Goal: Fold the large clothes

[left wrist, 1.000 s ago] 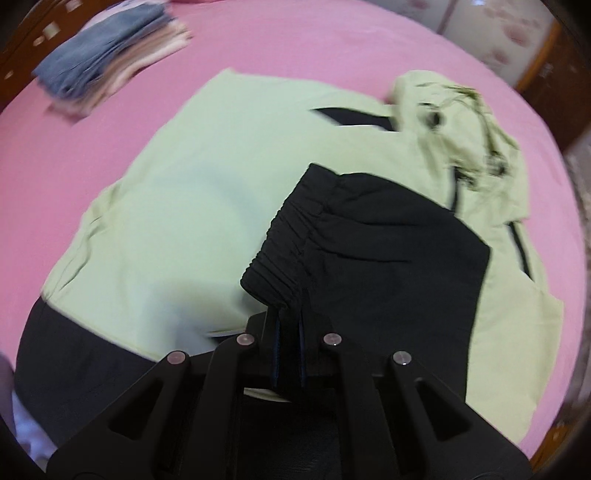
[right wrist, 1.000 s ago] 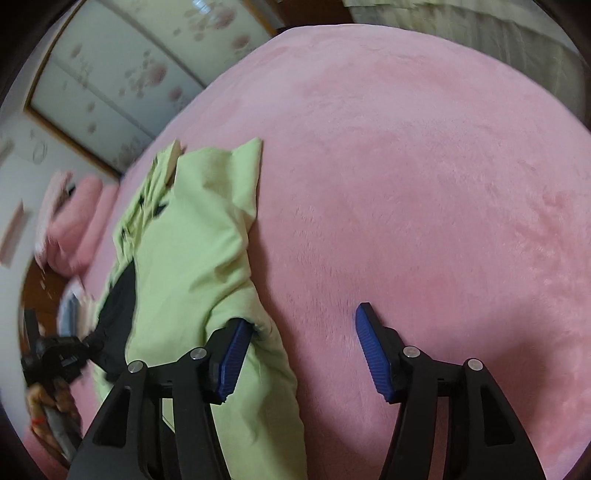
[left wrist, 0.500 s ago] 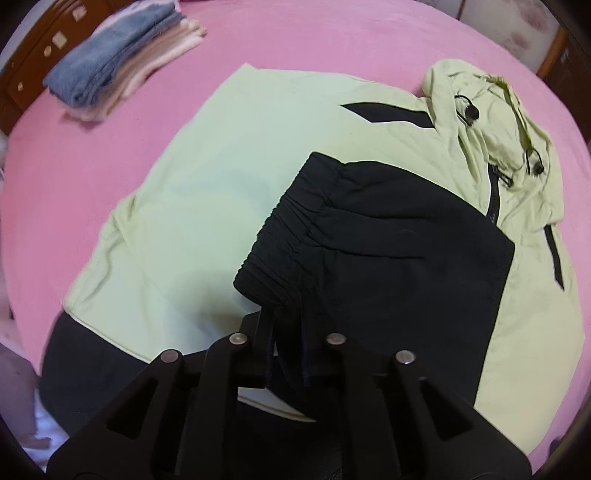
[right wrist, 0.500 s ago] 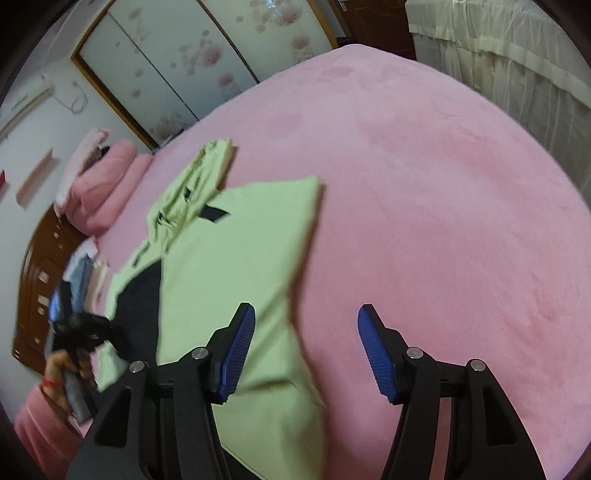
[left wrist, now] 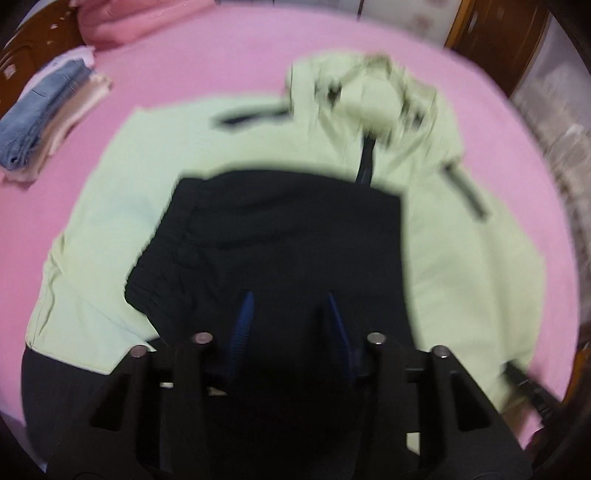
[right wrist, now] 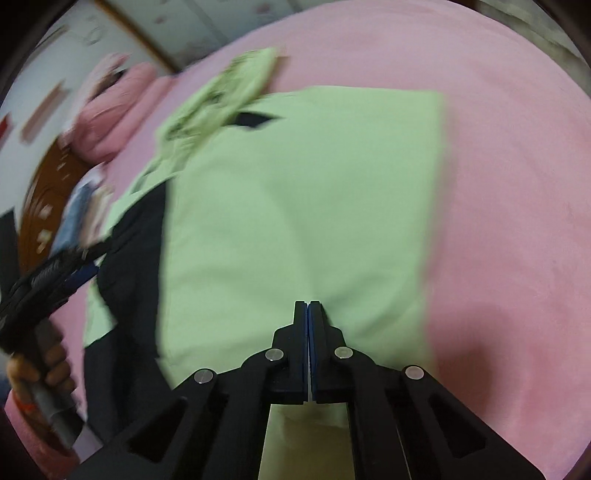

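Observation:
A light green and black hooded jacket point(left wrist: 258, 147) lies spread on the pink bed, hood at the far end. A black sleeve point(left wrist: 280, 236) is folded across its front. My left gripper point(left wrist: 290, 317) is open just above the black sleeve, holding nothing. In the right wrist view the jacket point(right wrist: 295, 192) fills the middle. My right gripper point(right wrist: 307, 306) is shut over the green fabric near its lower edge; whether it pinches cloth I cannot tell. The left gripper point(right wrist: 79, 273) also shows at the left, in a hand.
A stack of folded clothes point(left wrist: 44, 122) sits at the bed's far left. Pink pillows point(left wrist: 140, 18) lie by the wooden headboard point(right wrist: 44, 199). The pink bed cover point(right wrist: 517, 221) stretches to the right. A wardrobe stands beyond the bed.
My left gripper has opened and let go of the black sleeve cuff. My right gripper has moved over the green fabric and closed. Both views swung; the images are blurred.

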